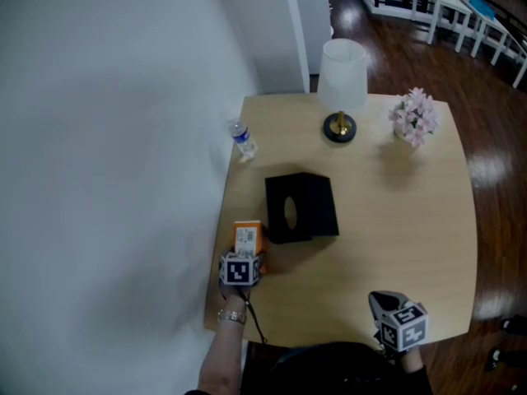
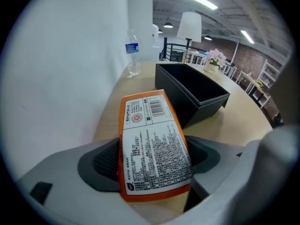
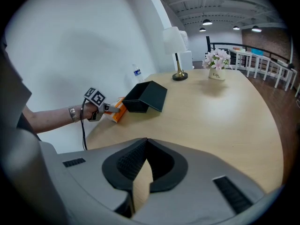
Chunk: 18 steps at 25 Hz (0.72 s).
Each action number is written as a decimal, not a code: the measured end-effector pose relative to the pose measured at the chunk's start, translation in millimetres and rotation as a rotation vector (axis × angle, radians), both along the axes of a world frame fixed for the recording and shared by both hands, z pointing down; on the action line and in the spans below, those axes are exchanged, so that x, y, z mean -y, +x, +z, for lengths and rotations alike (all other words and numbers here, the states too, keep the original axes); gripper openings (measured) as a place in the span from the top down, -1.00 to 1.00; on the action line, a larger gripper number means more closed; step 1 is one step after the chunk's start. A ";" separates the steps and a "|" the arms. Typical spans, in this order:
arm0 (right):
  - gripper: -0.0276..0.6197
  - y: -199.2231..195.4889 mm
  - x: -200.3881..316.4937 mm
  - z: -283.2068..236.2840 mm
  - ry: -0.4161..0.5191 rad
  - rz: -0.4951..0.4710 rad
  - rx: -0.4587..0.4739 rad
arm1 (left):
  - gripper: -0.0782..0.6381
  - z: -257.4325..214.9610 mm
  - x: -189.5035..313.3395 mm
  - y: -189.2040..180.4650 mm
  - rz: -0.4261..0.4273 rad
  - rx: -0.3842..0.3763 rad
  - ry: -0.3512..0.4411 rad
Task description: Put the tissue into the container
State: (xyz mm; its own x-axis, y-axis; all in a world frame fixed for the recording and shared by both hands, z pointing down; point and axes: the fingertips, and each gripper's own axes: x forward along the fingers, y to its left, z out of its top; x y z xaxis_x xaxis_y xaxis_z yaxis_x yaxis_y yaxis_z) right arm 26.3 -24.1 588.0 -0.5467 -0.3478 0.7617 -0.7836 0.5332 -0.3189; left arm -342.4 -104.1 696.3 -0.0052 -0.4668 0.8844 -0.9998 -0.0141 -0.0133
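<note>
Clamping orange tissue pack (image 2: 154,149) in left tool (image 1: 249,252), lengthwise along the jaws, black container (image 2: 206,109) just ahead and rightward; right tool (image 3: 143,168) pinched together, empty, farther off.

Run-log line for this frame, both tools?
left tool: shut on tissue pack | tissue pack: outside container, beside it | right tool: shut, empty

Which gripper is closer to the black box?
Left. The left gripper, holding the orange tissue pack, is right beside the black box, at its near left corner. The right gripper is apart, near the table edge.
</note>
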 end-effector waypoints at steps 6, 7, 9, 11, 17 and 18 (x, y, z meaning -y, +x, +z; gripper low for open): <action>0.90 -5.2 -2.5 -2.2 0.010 -0.008 0.019 | -0.38 -36.8 -27.3 -2.1 -0.059 -0.005 0.073; 0.90 -6.4 -3.2 -2.3 0.012 -0.009 0.024 | -0.38 -46.8 -32.0 -0.1 -0.062 -0.011 0.095; 0.90 -7.8 -3.8 -3.0 0.016 -0.007 0.031 | -0.38 -61.7 -38.6 5.2 -0.066 -0.025 0.135; 0.90 -8.3 -4.7 -4.0 0.021 -0.005 0.037 | -0.38 -69.9 -43.5 10.7 -0.080 -0.045 0.158; 0.90 -7.5 -7.9 -4.7 0.042 -0.015 0.042 | -0.38 -98.4 -29.7 38.1 -0.070 -0.103 0.194; 0.90 -6.8 -8.2 -4.5 0.040 -0.016 0.044 | -0.38 -104.6 -22.1 43.1 -0.065 -0.112 0.203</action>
